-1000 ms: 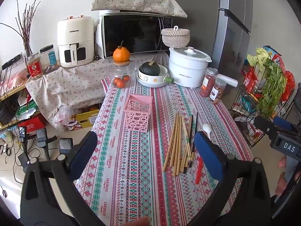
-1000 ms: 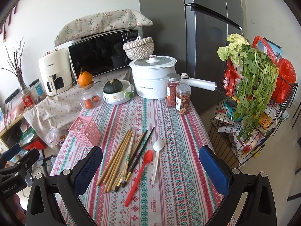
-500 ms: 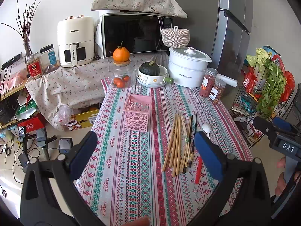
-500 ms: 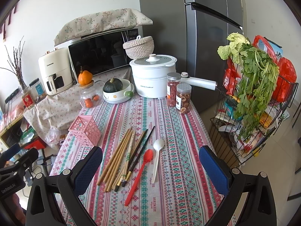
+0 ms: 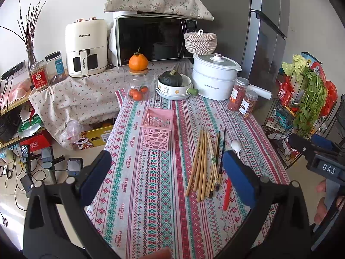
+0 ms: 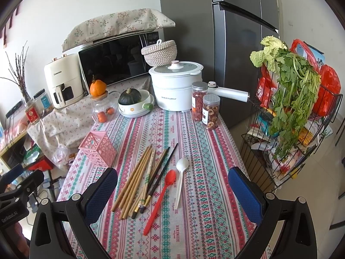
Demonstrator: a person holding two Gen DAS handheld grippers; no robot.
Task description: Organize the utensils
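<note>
Hovering above table near edge: right claw wide open, holding nothing; left claw likewise wide, empty. Just ahead of right claw: red spoon, white spoon, chopsticks loosely fanned, handles toward claw, probably for easy pickup. Ahead-left: pink basket, upright, open room around. Farther: cooker, jars crowding far edge.

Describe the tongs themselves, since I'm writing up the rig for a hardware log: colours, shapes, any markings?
Both are black plastic frames with round silver screw heads, splaying into two arms. Each arm ends in a blue textured pad. Left tongs and right tongs look alike. Seen across from each other, the right unit's body carries a white "DAS" label, the left's white lettering that looks like "GenRobot.AI". No cables visible. Bare fingers show at the right one's handle.
</note>
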